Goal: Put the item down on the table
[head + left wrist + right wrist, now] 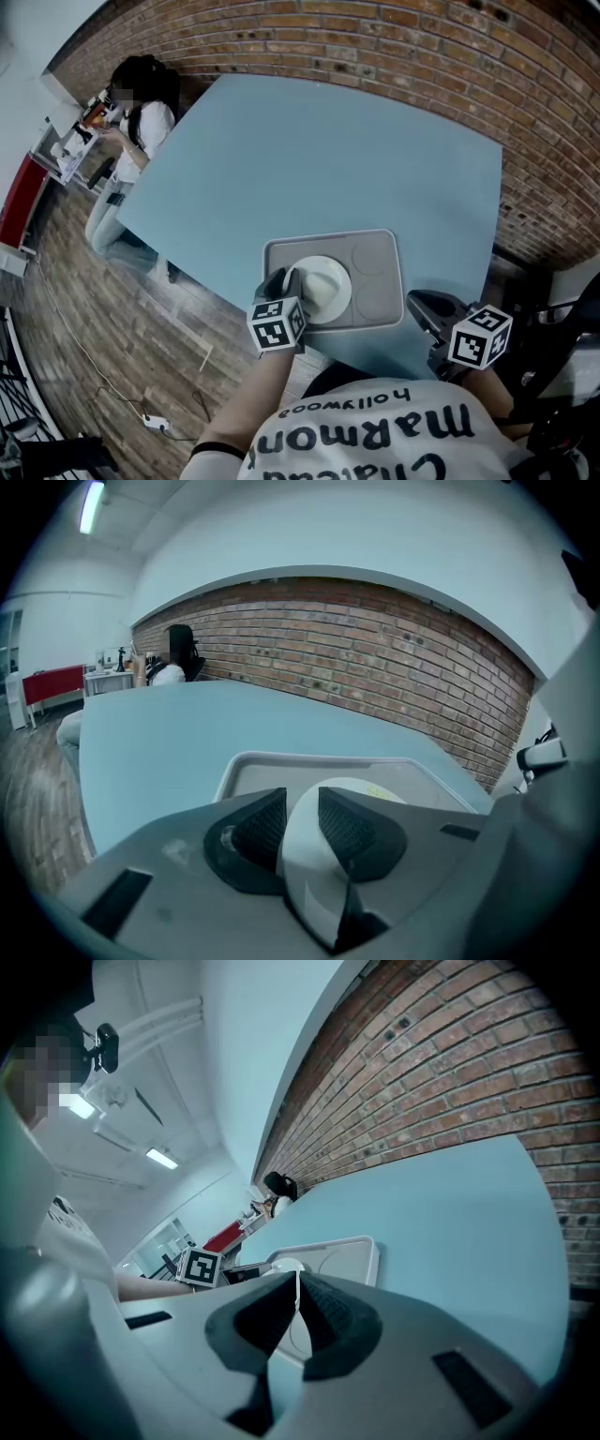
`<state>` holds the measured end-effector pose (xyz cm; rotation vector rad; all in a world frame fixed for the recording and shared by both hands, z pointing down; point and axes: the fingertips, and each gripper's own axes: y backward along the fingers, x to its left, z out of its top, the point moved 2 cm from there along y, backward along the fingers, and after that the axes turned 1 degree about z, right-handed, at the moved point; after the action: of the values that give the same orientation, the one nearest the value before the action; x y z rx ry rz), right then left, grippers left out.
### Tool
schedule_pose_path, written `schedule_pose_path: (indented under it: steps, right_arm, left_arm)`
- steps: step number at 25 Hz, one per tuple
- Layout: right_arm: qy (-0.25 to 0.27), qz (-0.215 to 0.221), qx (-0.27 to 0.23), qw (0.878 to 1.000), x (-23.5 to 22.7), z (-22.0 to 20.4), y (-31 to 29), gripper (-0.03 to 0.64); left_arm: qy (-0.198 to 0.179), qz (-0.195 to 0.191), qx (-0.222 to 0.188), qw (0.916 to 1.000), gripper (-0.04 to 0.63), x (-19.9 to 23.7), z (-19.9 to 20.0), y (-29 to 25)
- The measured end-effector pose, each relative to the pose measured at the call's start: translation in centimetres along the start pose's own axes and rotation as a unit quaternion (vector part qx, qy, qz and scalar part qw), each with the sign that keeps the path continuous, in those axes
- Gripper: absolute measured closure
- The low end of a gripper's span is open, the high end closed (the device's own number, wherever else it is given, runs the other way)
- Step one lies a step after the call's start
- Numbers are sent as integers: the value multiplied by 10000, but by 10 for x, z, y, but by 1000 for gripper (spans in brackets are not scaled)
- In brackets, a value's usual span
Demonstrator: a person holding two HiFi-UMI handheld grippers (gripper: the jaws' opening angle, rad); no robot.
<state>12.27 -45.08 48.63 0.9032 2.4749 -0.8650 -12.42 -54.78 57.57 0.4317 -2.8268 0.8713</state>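
- The tabletop (309, 150) is stretching away from the person toward its far edge. Bare surface is showing left of the tray, right of it and beyond it.
- The tray (380, 286) is sitting at the near edge, about midway along it. Its long side is running parallel to that edge.
- The bowl (323, 286) is resting over the tray's left end, in or just above the round compartment there. Whether its base is touching the tray cannot be told. In the left gripper view it is looking tilted, its rim rising toward the camera.
- The left tongs (286, 281) are grasping the bowl by its near-left rim, one jaw inside the rim and one outside. The tongs are reaching in from the near edge.
- The right tongs (419, 302) are clenched on nothing, tips meeting. They are hovering by the near right corner, just off the tray's right end and apart from the bowl.
- Judging from this, the left hand is doing the carrying. The closest bare tabletop is lying to the bowl's left, toward the near left corner, so a short sideways move off the tray looks enough.
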Motion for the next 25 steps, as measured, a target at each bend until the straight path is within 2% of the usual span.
schedule_pose_path:
  steps: [4,8,14,20,25]
  right_arm:
    - [-20,40,-44,10000,0,0,2,601]
    - [-26,66,-88,9999,0,0,3,601]
    - [-18,105,-68,9999,2,1,3,601]
    - [-116,491,-283,9983,17,6,1,601]
    - [-166,755,-405,9962,36,10,-4,601]
  left_arm:
    - [-112,85,185,9997,488,-3,-5,-3]
    - [-99,81,173,9998,486,-3,-4,-4]
    - [67,290,-196,9994,486,-1,1,5]
    - [155,188,-404,9989,486,-2,8,29]
    - [698,-113,-776,9945,488,1,21,56]
